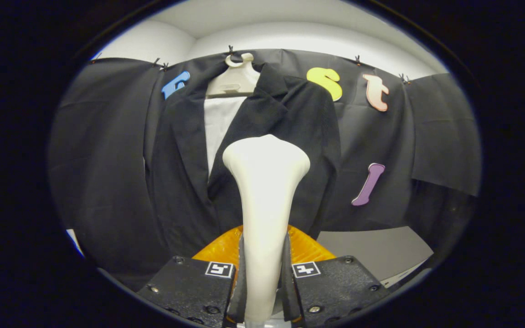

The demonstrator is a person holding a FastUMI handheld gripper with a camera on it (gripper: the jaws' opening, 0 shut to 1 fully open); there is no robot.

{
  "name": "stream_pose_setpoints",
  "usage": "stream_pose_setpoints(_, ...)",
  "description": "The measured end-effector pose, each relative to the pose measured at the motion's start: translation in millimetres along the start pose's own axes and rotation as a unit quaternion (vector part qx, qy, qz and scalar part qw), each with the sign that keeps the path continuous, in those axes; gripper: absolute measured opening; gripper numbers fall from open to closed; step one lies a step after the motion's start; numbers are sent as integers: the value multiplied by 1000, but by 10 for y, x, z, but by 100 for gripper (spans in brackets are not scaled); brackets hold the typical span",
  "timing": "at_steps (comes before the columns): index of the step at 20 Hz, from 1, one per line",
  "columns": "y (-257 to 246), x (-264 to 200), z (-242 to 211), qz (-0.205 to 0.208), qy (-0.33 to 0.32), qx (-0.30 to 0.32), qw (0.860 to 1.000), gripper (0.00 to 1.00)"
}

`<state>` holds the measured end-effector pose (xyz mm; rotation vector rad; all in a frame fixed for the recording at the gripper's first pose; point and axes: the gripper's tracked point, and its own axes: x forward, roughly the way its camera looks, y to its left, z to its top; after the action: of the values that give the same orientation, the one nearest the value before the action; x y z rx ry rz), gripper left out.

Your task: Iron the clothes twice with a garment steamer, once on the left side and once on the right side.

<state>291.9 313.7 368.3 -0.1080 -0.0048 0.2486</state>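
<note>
A black jacket (285, 127) hangs on a pale hanger (234, 77) against the booth's black cloth wall, its lapels open over a white panel (219, 123). My gripper (263, 273) is shut on the cream handle of a garment steamer (266, 191), both fingers pressing its sides. The steamer's wide head rises just ahead of the fingers and stands in front of the jacket's right front, below the lapel. Whether the head touches the cloth I cannot tell.
An orange ribbed part (306, 246) shows behind the steamer's handle, just above the fingers. A pale grey surface (372, 250) lies low to the right of the jacket. The black cloth wall (103, 150) spreads to both sides.
</note>
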Motion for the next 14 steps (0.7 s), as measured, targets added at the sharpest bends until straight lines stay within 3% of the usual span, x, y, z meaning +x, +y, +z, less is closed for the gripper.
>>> stream_pose_setpoints(14,162,-74,-1243,0,63,2,998,34)
